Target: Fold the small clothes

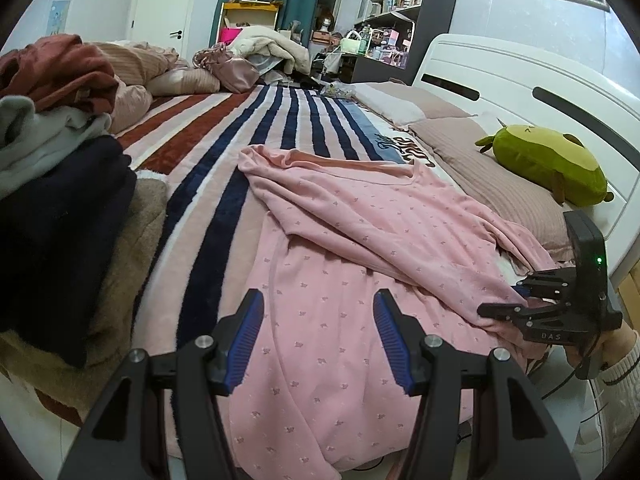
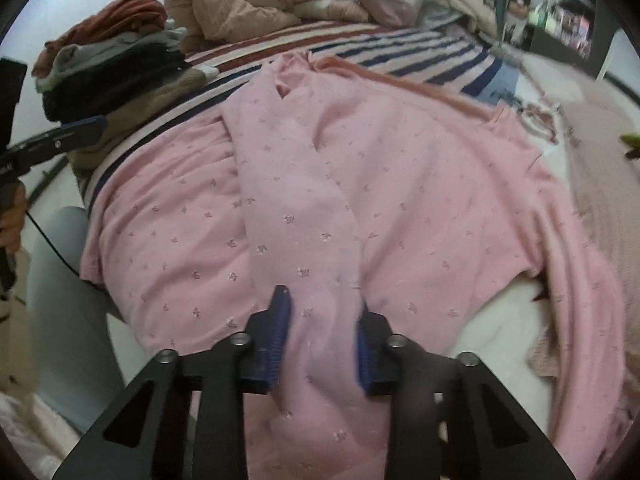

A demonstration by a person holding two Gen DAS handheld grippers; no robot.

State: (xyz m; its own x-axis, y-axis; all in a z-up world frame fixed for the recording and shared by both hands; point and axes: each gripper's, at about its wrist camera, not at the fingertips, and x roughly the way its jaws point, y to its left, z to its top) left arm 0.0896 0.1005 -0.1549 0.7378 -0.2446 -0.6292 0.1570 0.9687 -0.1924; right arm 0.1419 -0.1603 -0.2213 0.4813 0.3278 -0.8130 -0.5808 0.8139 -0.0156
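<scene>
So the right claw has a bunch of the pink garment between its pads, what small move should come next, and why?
Probably lift the right claw a little and carry the pinched fold across the pink garment. Its pads look closed on a ridge of cloth, while the left claw hangs open above the hem with nothing in it, and the garment lies rumpled on the striped blanket, not yet folded.

striped bed [image 1: 248,120] carries pink garment [image 1: 340,240], clothes pile [image 1: 60,152], pillow [image 1: 480,168].

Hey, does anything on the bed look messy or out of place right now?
The pink top lies rumpled, one sleeve thrown across its front. The right gripper pinches that sleeve.
</scene>
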